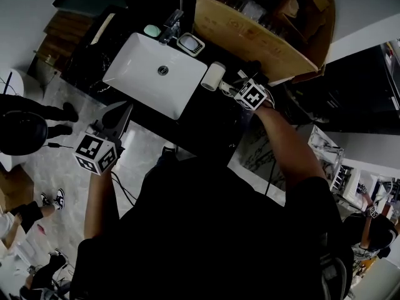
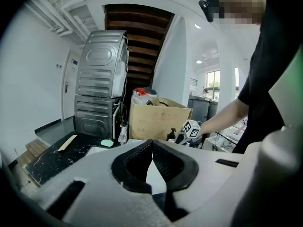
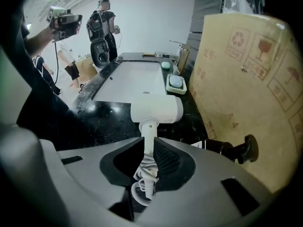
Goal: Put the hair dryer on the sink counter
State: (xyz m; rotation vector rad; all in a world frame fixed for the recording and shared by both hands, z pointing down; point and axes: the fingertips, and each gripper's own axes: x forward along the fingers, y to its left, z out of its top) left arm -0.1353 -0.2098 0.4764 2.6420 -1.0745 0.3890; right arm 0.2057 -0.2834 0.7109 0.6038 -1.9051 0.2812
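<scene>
Hiding from view: the hair dryer's (image 3: 156,109) handle base and its cord end sank behind the right gripper's (image 3: 150,143) own body in the right gripper view. From the head view the marker cube (image 1: 253,95) and the person's arm (image 1: 287,142) covered the handle.
Hard to call: whether the barrel rested on the black counter (image 1: 206,120) or hung just above it, no view settled.
Around it: white sink (image 1: 134,58) just left of the dryer, a soap dish (image 1: 190,44) at the sink's back right corner, a green soap (image 1: 152,30) on the back edge beside the faucet (image 1: 170,25).
In the way: a big cardboard box (image 1: 250,39) crowded the counter's right end, close beside the dryer. A dark pump-like piece (image 3: 234,149) lay at its foot, too dim to name.
Hair dryer: white, with a short rounded barrel and a slim handle wound with white cord. It sat over the counter strip between the sink's right edge and the box.
Right gripper: clamped on that handle, pads pressing both sides.
Left gripper (image 2: 152,143): held off the counter's front edge, tips together, nothing between.
</scene>
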